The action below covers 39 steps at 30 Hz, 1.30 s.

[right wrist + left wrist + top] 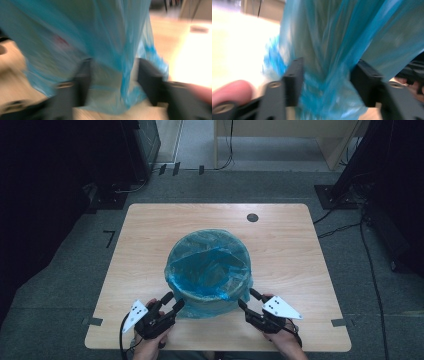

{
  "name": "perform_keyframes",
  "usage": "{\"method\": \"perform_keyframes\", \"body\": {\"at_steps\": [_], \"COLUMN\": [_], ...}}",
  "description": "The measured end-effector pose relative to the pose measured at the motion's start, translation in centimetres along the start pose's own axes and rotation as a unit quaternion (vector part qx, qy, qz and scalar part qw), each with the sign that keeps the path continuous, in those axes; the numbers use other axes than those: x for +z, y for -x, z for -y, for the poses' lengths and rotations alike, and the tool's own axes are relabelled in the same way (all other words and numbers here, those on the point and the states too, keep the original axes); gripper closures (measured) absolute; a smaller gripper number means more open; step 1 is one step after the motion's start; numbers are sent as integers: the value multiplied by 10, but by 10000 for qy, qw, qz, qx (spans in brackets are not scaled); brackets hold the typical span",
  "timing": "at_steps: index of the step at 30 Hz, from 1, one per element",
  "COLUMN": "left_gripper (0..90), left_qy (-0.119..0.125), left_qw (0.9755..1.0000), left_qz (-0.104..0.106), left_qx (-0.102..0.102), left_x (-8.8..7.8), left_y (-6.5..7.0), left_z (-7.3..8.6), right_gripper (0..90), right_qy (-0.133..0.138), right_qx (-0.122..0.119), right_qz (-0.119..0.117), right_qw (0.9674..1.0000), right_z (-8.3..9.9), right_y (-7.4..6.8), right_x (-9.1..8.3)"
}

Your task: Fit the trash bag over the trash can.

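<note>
A round bin lined with a blue plastic bag (209, 270) stands in the middle of the wooden table (150, 235), the bag's edge folded down over the rim. My left gripper (173, 301) sits at the bin's near left side and my right gripper (247, 298) at its near right side. In the left gripper view the jaws (329, 62) stand apart with loose bag film (332, 37) hanging between them, not pinched. The right gripper view is blurred; its jaws (115, 62) are also apart, with bag film (87, 30) draped between them.
A dark round grommet (252, 217) is set in the table's far side. Black stands and cables (370, 260) lie on the floor around the table. A thumb (232, 91) rests beside the left jaws.
</note>
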<state>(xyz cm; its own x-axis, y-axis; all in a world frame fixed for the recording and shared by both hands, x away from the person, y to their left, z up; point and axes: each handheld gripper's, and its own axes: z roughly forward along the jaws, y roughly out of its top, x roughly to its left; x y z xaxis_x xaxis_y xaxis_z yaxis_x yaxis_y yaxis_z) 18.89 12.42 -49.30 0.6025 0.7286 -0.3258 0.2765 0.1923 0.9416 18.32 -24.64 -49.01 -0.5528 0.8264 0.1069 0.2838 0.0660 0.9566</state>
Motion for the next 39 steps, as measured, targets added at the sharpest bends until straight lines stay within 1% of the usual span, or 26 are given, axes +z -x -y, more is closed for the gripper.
{"method": "perform_keyframes", "body": {"at_steps": [1, 3, 4, 5, 6, 7, 8, 9, 10, 11, 12, 13, 14, 15, 16, 18, 19, 22, 23, 25, 26, 27, 29, 32, 37, 39], "left_gripper": [325, 310, 334, 417, 474, 499, 537, 574, 602, 640, 661, 664, 665, 682, 700, 752, 787, 850, 863, 889, 899, 900, 900, 900, 900, 900], "left_qy": [129, 375, 583, 712, 853, 979, 1018, 1062, 1104, 1121, 1125, 1131, 1109, 1031, 999, 857, 830, 668, 605, 543, 526, 496, 438, 281, 225, 209], "left_qw": [9999, 9991, 9981, 9973, 9963, 9952, 9948, 9938, 9927, 9905, 9893, 9890, 9879, 9863, 9853, 9839, 9841, 9871, 9886, 9903, 9896, 9889, 9897, 9891, 9874, 9876], "left_qz": [30, 68, 84, 58, 73, 67, -36, -337, -487, -793, -926, -957, -1080, -1286, -1378, -1537, -1532, -1426, -1352, -1262, -1336, -1397, -1335, -1418, -1538, -1526], "left_qx": [84, 178, 183, 163, 88, -26, -54, 25, 64, 94, 49, 1, -1, 0, -113, -302, -342, -298, -273, -203, -125, -108, -261, -267, -297, -291], "left_x": [-5, -14, -19, -22, -25, -26, -25, -23, -21, -16, -11, -7, -2, 7, 14, 28, 34, 47, 51, 55, 58, 59, 60, 63, 67, 68], "left_y": [0, -2, -3, -4, -5, -7, -7, -7, -6, -5, -5, -5, -5, -5, -6, -9, -9, -6, -4, 0, 3, 3, 0, -1, 1, 1], "left_z": [-3, -9, -13, -18, -22, -27, -30, -35, -37, -40, -41, -42, -43, -43, -43, -42, -41, -38, -36, -33, -31, -30, -29, -23, -17, -17], "right_gripper": [323, 308, 309, 330, 385, 462, 540, 613, 670, 727, 775, 807, 838, 857, 867, 880, 880, 880, 883, 897, 900, 900, 900, 900, 900, 900], "right_qy": [84, 270, 351, 461, 569, 705, 841, 933, 1000, 1044, 1149, 1234, 1290, 1359, 1402, 1270, 1238, 1125, 1074, 1033, 996, 992, 934, 845, 636, 591], "right_qx": [-22, -61, -38, -36, 2, 52, 141, 162, 185, 180, 152, 139, 167, 233, 265, 334, 378, 542, 598, 639, 619, 572, 635, 681, 775, 798], "right_qz": [-37, -127, -189, -259, -293, -303, -234, -133, 113, 284, 560, 805, 950, 1055, 1199, 1408, 1439, 1379, 1331, 1105, 1032, 1097, 1102, 1105, 1132, 1125], "right_qw": [10000, 9995, 9992, 9986, 9980, 9970, 9961, 9954, 9948, 9940, 9917, 9890, 9869, 9848, 9825, 9813, 9811, 9825, 9835, 9864, 9877, 9874, 9875, 9879, 9885, 9887], "right_z": [-2, -6, -8, -10, -12, -15, -18, -20, -25, -28, -33, -37, -39, -43, -46, -51, -52, -52, -51, -47, -45, -43, -40, -32, -17, -13], "right_y": [1, 7, 10, 14, 17, 20, 22, 24, 26, 26, 26, 26, 25, 25, 25, 25, 24, 22, 21, 16, 14, 9, 8, 7, 6, 6], "right_x": [-6, -17, -23, -29, -34, -38, -41, -42, -40, -38, -33, -29, -25, -19, -10, 8, 16, 36, 42, 51, 53, 56, 58, 60, 61, 60]}}
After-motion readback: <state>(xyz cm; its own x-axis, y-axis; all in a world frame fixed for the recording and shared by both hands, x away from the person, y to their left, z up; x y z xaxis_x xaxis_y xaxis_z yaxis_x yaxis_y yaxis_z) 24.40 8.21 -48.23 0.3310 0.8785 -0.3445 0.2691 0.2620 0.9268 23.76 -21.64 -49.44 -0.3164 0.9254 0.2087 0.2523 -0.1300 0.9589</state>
